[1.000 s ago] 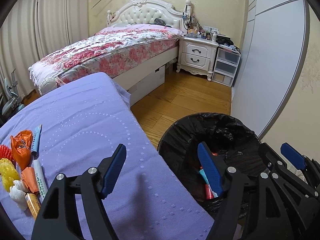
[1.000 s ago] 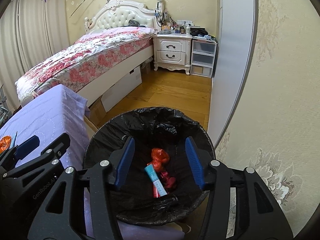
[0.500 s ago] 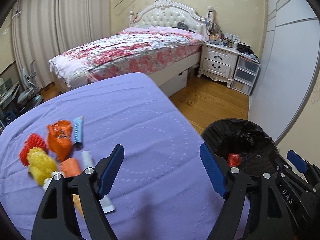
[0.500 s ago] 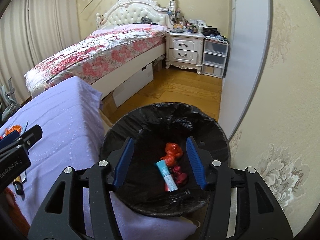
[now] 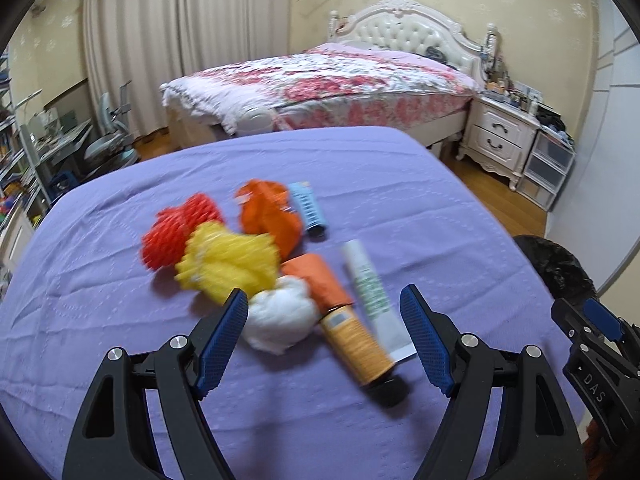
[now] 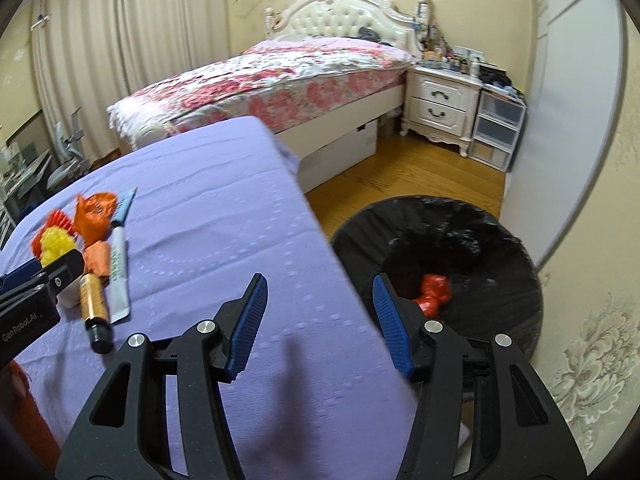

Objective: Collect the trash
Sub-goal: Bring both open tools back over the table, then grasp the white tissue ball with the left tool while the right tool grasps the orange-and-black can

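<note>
Between the open left hand-held gripper [image 5: 324,320] fingers lies the trash pile [image 5: 276,264]

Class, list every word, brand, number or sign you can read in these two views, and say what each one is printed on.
"DAS": on the body of the right gripper, seen in the left wrist view.
"GenRobot.AI": on the body of the left gripper, seen in the right wrist view.
Print on the white tube, the orange tube and the blue tube: too blurred to read.
Orange wrapper: no readable text.

A home bedroom: floral bed [image 5: 340,76], nightstand [image 6: 440,100], curtains [image 5: 180,40].
</note>
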Demonstrator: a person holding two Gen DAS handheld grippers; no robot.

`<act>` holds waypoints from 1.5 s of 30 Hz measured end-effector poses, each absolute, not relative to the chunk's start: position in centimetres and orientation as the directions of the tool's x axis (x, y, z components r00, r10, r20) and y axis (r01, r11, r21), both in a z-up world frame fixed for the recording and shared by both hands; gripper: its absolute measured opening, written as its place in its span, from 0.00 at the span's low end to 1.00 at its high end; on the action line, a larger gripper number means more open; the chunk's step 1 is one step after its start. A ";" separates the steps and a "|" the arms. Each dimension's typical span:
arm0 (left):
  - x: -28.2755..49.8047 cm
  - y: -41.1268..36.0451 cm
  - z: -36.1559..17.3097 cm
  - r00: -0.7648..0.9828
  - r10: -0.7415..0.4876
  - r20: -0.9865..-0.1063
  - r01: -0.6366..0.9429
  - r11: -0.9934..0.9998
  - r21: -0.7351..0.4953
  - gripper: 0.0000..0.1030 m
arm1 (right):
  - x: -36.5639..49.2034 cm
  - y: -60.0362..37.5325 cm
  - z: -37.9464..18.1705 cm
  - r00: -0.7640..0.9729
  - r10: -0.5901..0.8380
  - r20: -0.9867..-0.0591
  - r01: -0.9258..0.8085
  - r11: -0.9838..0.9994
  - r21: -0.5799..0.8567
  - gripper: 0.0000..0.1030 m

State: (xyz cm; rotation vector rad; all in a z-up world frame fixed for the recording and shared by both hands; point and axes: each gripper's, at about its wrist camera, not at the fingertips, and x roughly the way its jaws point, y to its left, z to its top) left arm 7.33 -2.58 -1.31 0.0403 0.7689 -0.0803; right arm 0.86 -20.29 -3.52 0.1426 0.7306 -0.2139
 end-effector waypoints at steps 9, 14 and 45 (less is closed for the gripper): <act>8.6 0.7 -2.8 0.682 -0.045 -0.730 0.030 0.999 -0.034 0.74 | 1.3 -16.4 -4.0 0.718 -0.088 -0.690 0.153 0.988 0.033 0.52; 8.6 1.5 -3.4 0.661 -0.073 -0.747 0.045 0.997 -0.058 0.62 | 1.5 -15.8 -4.2 0.714 -0.080 -0.696 0.140 0.990 0.029 0.52; 4.8 6.4 -3.3 0.651 -0.090 -0.754 0.049 0.996 -0.076 0.36 | 1.0 -10.3 -3.5 0.725 0.034 -0.688 -0.026 0.999 0.022 0.52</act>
